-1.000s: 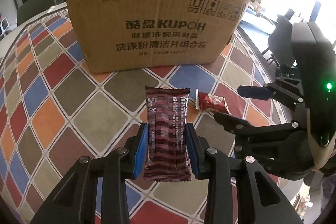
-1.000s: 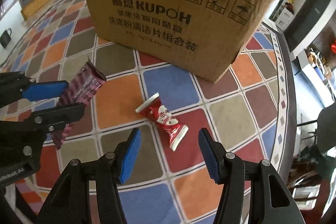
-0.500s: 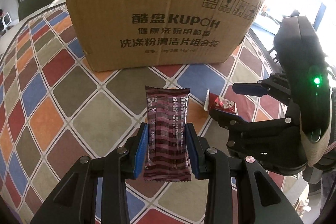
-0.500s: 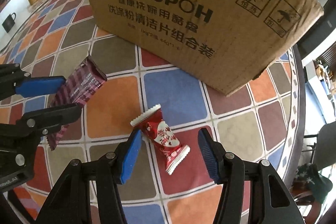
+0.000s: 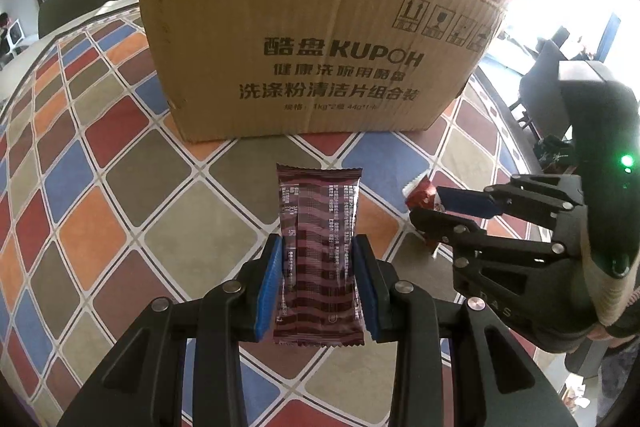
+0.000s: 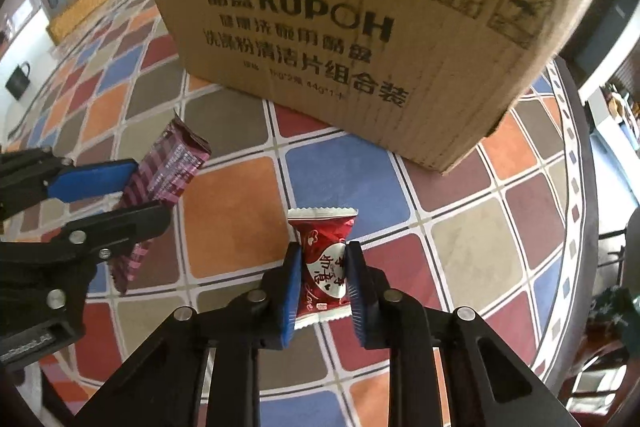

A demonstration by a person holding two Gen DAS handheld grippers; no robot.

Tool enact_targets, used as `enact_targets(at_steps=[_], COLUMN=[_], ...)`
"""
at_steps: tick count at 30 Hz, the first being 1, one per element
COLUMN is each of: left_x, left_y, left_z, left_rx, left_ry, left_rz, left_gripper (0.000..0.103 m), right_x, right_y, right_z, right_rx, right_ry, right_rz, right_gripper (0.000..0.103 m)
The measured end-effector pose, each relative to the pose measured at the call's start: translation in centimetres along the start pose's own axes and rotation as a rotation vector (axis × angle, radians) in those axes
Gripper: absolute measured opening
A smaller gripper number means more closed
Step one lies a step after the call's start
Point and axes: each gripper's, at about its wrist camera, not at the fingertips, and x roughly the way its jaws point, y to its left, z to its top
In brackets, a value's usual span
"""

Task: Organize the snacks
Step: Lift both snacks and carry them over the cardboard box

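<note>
Cardboard box (image 5: 320, 39) stands at the far side, contents hidden. Left gripper (image 5: 320, 291) grips a maroon wafer packet (image 5: 318, 251); right gripper (image 6: 322, 287), jaws just closed, pinches the red candy packet (image 6: 324, 263) above the tablecloth (image 6: 228, 223).

right gripper (image 6: 322, 277) jaws just closed, now pinching the red candy packet (image 6: 323, 265), packet turned upright between pads

The left gripper (image 5: 318, 279) clamps a maroon striped snack packet (image 5: 318, 251) before the KUPOH cardboard box (image 5: 316, 59); the right gripper (image 5: 430, 205) apparently pinches a red candy wrapper (image 5: 418, 193).
</note>
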Motion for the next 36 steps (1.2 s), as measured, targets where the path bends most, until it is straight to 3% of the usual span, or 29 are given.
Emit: enact_targets(at_steps=[21,36], left_x=[-5.5,-10.3], left_y=[-0.8,-0.3], left_z=[1.2,4.9], left_rx=[0.069,0.101], left_ry=[-0.144,-0.287], left_rz=[0.011,0.031], left_gripper=[0.035,0.035], right_x=[-7.8,-13.0], right_y=[0.2,0.2], right_z=[-0.4,2.0], right_rx=[0.134,0.191], right_ry=[-0.194,-0.357], right_rz=[-0.004,-0.015], right_gripper=[0.022,0.022])
